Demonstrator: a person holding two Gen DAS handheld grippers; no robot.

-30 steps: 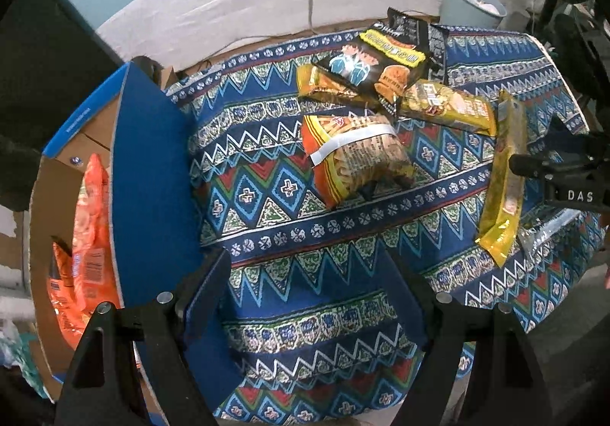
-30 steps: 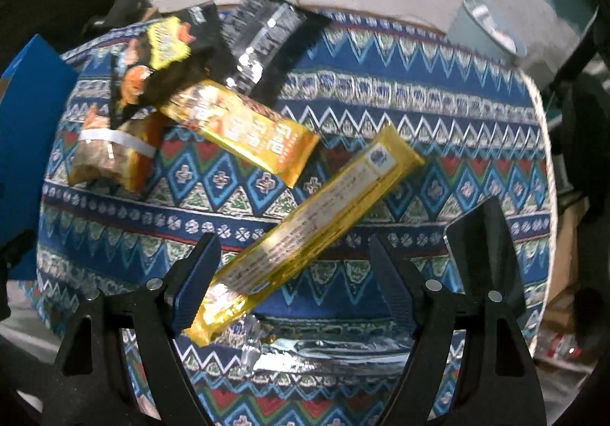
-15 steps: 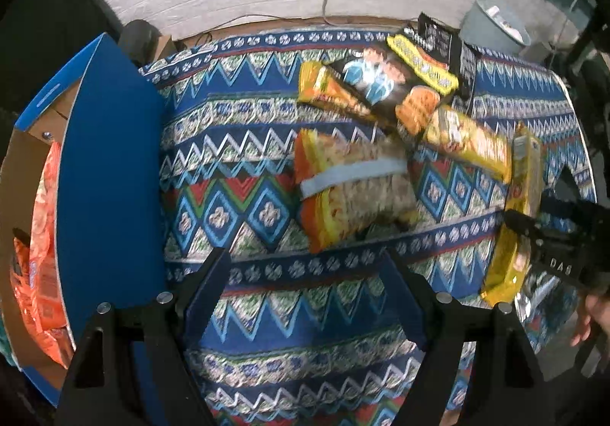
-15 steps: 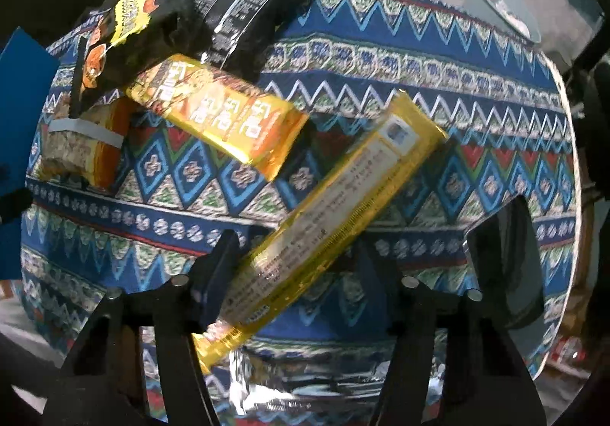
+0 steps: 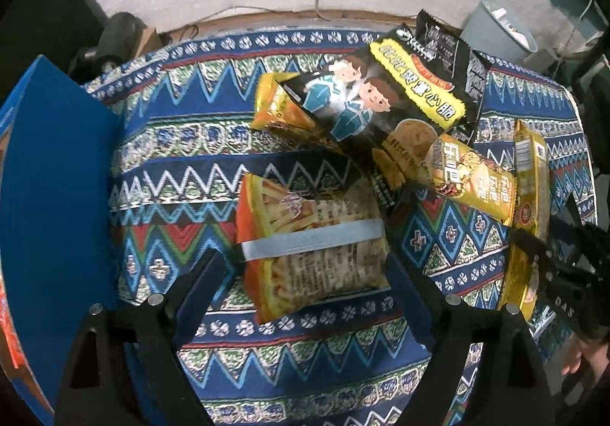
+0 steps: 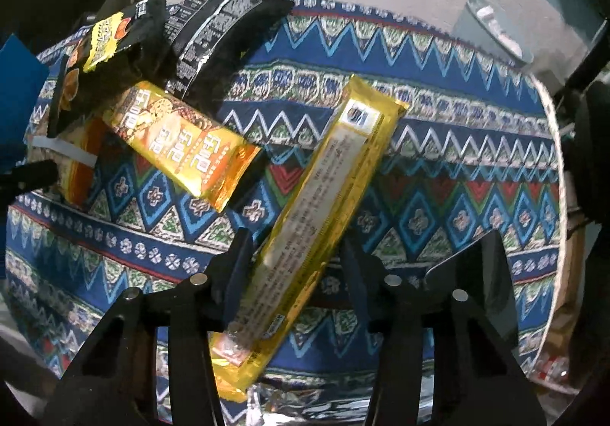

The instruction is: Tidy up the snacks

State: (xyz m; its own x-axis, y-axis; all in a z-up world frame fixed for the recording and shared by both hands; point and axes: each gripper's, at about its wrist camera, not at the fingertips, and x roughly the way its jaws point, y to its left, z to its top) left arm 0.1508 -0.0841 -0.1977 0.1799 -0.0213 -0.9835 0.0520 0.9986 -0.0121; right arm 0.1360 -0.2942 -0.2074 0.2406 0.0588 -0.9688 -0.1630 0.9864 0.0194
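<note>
Several snack packs lie on a patterned blue cloth (image 5: 183, 143). My left gripper (image 5: 305, 273) is open, its fingers on either side of the near end of an orange fries bag (image 5: 309, 239) with a grey band. My right gripper (image 6: 297, 258) is open around the lower part of a long gold biscuit pack (image 6: 328, 204), also seen in the left wrist view (image 5: 530, 197). A short gold bar (image 6: 183, 143), a black cartoon bag (image 5: 373, 98) and a black pack (image 6: 221, 33) lie behind.
A blue-sided cardboard box (image 5: 49, 204) with orange packs inside stands at the left of the table. A grey bin (image 5: 499, 29) stands beyond the table at the back right. A silver foil pack (image 6: 312, 399) lies at the near table edge.
Both grippers have moved forward and down. The left now straddles the fries bag; the right now straddles the long gold pack.
</note>
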